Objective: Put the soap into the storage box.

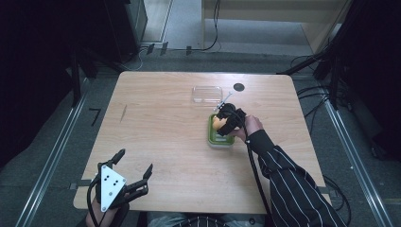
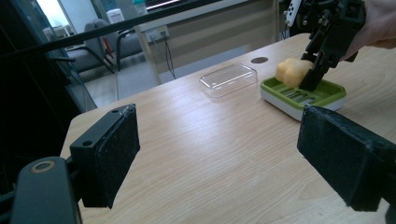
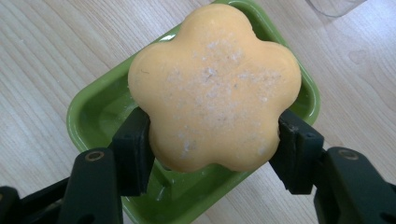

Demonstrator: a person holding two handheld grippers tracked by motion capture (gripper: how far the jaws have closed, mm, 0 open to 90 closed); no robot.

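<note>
A flower-shaped orange soap [image 3: 215, 88] is clamped between the two black jaws of my right gripper [image 3: 212, 149], just above a green soap dish [image 3: 98, 112]. In the high view that gripper [image 1: 221, 122] hovers over the dish [image 1: 220, 140] at the table's centre right, with the soap [image 1: 217, 124] in its jaws. The left gripper view looks across at the soap [image 2: 292, 71], the dish [image 2: 322, 95] and the right gripper [image 2: 310, 77] from afar. My left gripper [image 1: 135, 163] rests open at the table's near left corner, its pads [image 2: 109, 151] wide apart with nothing between them.
A clear plastic lid [image 1: 207, 93] lies on the wooden table [image 1: 161, 127] just beyond the dish, also in the left gripper view as the lid [image 2: 229, 79]. A small dark round hole [image 1: 239, 87] sits near the far edge. Cables and dark stands ring the table.
</note>
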